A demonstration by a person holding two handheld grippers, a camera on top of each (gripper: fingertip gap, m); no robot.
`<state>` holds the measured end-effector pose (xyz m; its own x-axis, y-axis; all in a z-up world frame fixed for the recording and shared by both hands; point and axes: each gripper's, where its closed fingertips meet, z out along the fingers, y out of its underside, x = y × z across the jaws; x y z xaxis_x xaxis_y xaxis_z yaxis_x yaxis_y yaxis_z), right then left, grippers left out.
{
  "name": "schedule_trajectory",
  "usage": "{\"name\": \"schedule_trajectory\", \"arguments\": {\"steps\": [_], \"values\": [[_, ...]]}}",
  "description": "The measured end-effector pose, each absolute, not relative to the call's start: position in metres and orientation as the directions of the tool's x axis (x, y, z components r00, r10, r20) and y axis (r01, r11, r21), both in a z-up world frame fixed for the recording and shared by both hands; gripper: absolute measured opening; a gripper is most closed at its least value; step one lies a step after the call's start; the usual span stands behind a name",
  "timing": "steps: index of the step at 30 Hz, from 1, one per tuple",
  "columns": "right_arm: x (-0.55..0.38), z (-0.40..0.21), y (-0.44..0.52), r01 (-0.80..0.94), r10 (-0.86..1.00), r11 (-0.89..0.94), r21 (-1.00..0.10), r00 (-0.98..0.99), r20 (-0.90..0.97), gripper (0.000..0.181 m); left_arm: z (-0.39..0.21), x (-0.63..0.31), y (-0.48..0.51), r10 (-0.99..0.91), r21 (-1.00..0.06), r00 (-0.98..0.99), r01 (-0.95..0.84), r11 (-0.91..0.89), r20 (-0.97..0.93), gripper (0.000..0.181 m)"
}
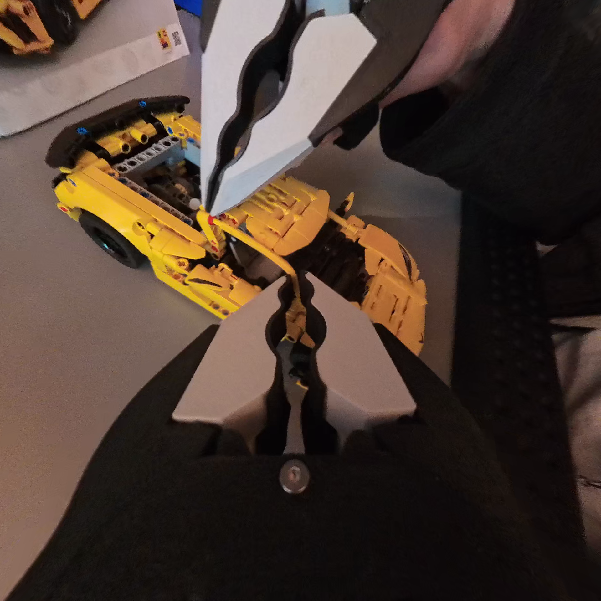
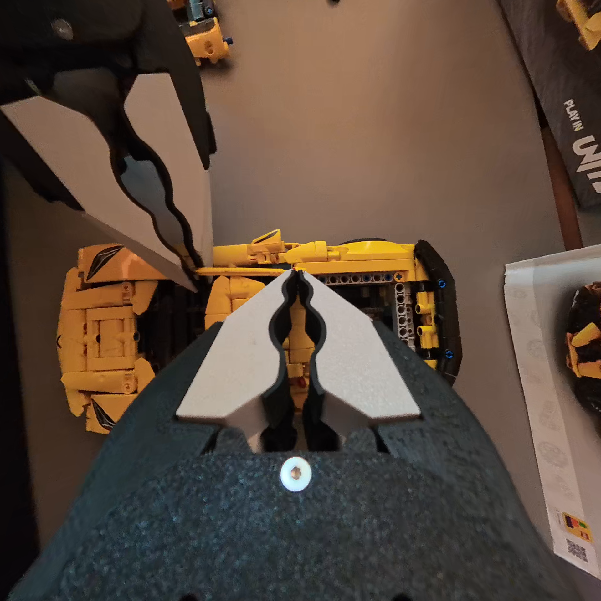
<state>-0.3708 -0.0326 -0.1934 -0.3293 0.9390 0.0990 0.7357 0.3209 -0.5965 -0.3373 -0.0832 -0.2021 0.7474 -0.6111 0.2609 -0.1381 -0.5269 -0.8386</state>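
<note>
A yellow brick-built car (image 1: pixel 130 208) with a black rear wing lies on the grey table (image 1: pixel 65 357). A thin yellow flexible rod (image 1: pixel 260 247) runs along its roof edge. My left gripper (image 1: pixel 296 278) is shut on one end of this rod, near the front of the car. My right gripper (image 1: pixel 208 211) comes down from above and is shut on the other end, by a red pin. In the right wrist view the car (image 2: pixel 107 331) lies crosswise. The right gripper (image 2: pixel 296 271) pinches the rod (image 2: pixel 244 270) at its tips. The left gripper (image 2: pixel 195 276) holds the rod's far end.
A white instruction booklet (image 1: pixel 97 65) lies behind the car and shows at the right in the right wrist view (image 2: pixel 553 422). A second yellow model (image 1: pixel 26 29) stands at the back, a dark box (image 2: pixel 579 130) at the table's edge. A black sleeve (image 1: pixel 504 146) fills the right. Some 6 cm of space lies between my two pairs of fingers.
</note>
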Motion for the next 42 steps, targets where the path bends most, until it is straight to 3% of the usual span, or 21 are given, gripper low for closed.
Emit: {"name": "schedule_trajectory", "arguments": {"steps": [5, 9, 11, 14, 22, 27, 33, 40, 41, 42], "values": [[-0.372, -0.193, -0.032, 0.733, 0.951, 0.279, -0.621, -0.3, 0.074, 0.0, -0.201, -0.339, -0.081, -0.629, -0.866, 0.768, -0.228, -0.445, 0.121, 0.003], [-0.369, -0.191, -0.035, 0.7, 0.96, 0.192, -0.688, -0.28, -0.016, 0.0, -0.198, -0.339, -0.085, -0.602, -0.808, 0.669, -0.004, -0.589, 0.435, 0.006], [-0.367, -0.19, -0.036, 0.682, 0.96, 0.166, -0.712, -0.277, -0.043, 0.0, -0.182, -0.347, -0.08, -0.567, -0.768, 0.581, 0.168, -0.618, 0.584, 0.022], [-0.365, -0.191, -0.033, 0.68, 0.961, 0.188, -0.708, -0.278, -0.011, 0.0, -0.175, -0.367, -0.064, -0.495, -0.721, 0.562, 0.301, -0.624, 0.662, 0.025], [-0.364, -0.19, -0.036, 0.661, 0.957, 0.195, -0.725, -0.29, -0.008, 0.0, -0.189, -0.354, -0.048, -0.425, -0.655, 0.567, 0.292, -0.697, 0.705, 0.023], [-0.366, -0.191, -0.037, 0.652, 0.957, 0.193, -0.733, -0.289, -0.006, 0.0, -0.188, -0.349, -0.044, -0.415, -0.632, 0.531, 0.334, -0.699, 0.739, 0.008], [-0.367, -0.192, -0.04, 0.66, 0.952, 0.206, -0.723, -0.305, -0.007, 0.0, -0.188, -0.349, -0.048, -0.433, -0.66, 0.553, 0.318, -0.681, 0.712, 0.008], [-0.367, -0.193, -0.042, 0.703, 0.957, 0.253, -0.664, -0.285, 0.063, 0.0, -0.188, -0.351, -0.053, -0.471, -0.768, 0.691, 0.191, -0.612, 0.548, 0.004], [-0.369, -0.194, -0.035, 0.714, 0.963, 0.253, -0.653, -0.247, 0.103, 0.0, -0.183, -0.348, -0.057, -0.504, -0.784, 0.673, 0.186, -0.592, 0.541, 0.003], [-0.366, -0.204, -0.011, 0.767, 0.954, 0.287, -0.574, -0.177, 0.24, 0.0, -0.168, -0.338, -0.066, -0.569, -0.795, 0.599, 0.203, -0.571, 0.563, 0.003]]}}
